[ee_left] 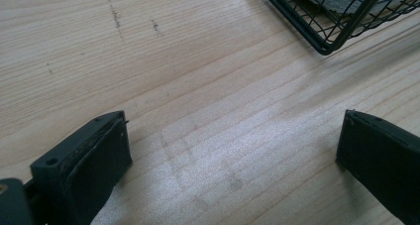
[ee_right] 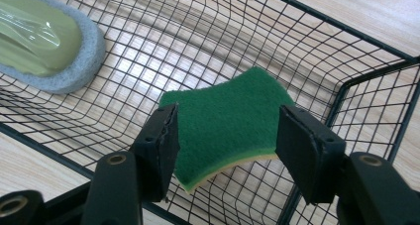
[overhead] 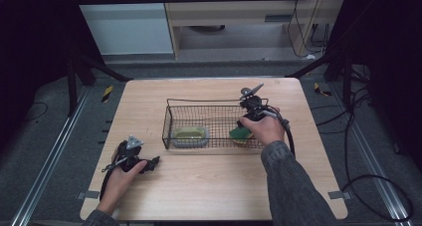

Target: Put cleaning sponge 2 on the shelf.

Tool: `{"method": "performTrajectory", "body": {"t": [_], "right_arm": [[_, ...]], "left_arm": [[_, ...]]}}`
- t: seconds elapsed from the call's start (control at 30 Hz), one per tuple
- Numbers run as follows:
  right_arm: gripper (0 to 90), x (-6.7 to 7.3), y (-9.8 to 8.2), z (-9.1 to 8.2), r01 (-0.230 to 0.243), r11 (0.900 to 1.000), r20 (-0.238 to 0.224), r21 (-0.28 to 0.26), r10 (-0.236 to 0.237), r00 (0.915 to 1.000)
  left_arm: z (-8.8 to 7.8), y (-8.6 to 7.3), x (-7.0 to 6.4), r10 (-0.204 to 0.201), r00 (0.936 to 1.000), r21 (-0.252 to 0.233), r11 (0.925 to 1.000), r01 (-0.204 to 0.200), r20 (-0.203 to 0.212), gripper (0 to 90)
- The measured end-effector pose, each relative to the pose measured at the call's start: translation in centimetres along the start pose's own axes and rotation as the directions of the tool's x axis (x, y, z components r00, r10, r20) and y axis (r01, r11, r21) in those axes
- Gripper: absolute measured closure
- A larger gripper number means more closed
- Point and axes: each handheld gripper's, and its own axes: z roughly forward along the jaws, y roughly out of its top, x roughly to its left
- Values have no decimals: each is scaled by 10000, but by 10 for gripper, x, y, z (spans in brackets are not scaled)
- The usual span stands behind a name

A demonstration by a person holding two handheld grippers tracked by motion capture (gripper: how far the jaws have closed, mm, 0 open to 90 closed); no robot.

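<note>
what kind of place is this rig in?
Probably a lab recording cell, not a home: a bare wooden table with a wire basket of sponges, dark curtains at both sides, cables across a grey floor.

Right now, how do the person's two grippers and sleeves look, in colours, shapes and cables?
Both grippers are black with two flat, blocky jaws. The left gripper carries a grey three-cornered plate on top; the right gripper has a grey plate too, and a dark cable trails from it. The right sleeve is dark grey fabric.
</note>
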Motion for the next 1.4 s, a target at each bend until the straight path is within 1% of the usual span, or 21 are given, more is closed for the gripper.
{"method": "performTrajectory", "body": {"t": [0.2,0.27,0.53,0.57,0.63,0.67,0.73,0.8,0.83,0.87,0.9,0.93,0.97,1.07,1.13,1.4], "right_arm": [[395,-1,-1,-1,-38,10000,17,-12,38,10000],[377,-2,-3,-2,34,10000,30,-36,-34,10000],[321,-7,-8,-3,-26,9999,51,-162,27,10000],[296,-10,-10,-4,-31,9997,155,-227,35,9999],[285,-11,-10,-4,-28,9997,163,-231,32,9999],[256,-13,-12,-5,-68,9994,226,-339,76,9997],[231,-14,-13,-6,-122,9991,260,-411,133,9996],[214,-15,-13,-6,-122,9989,267,-446,134,9996],[170,-16,-15,-6,-44,9988,323,-484,60,9995],[170,-16,-15,-6,-44,9988,323,-484,60,9995],[141,-17,-15,-7,-36,9978,308,-668,57,9995],[141,-17,-15,-7,-36,9978,308,-668,57,9995],[111,-18,-16,-8,-18,9966,326,-822,45,9995],[93,-20,-17,-8,-58,9955,341,-947,90,9994],[77,-23,-19,-10,-197,9942,266,-1053,226,9994],[62,-30,-22,-15,-182,9903,196,-1379,211,9996]], "left_arm": [[0,0,0,13,10000,0,10000,-13,-2,0],[0,0,0,9,10000,0,10000,-9,2,0],[0,0,0,36,10000,30,10000,-36,7,0],[0,0,0,30,10000,25,10000,-30,8,0],[0,0,0,25,10000,24,10000,-25,9,0],[0,0,0,23,10000,25,10000,-23,12,0],[0,0,0,23,10000,27,10000,-23,13,0],[0,0,0,28,10000,28,10000,-29,14,0],[0,0,0,25,10000,29,10000,-25,16,0],[0,0,0,31,10000,30,10000,-31,16,0],[0,0,0,29,10000,29,10000,-29,17,0],[0,0,0,29,10000,29,10000,-29,17,0],[0,0,0,27,10000,27,10000,-27,15,0],[0,0,0,25,10000,27,10000,-25,17,0],[0,0,0,28,10000,27,10000,-28,17,0],[0,0,0,27,10000,27,10000,-27,19,0]]}}
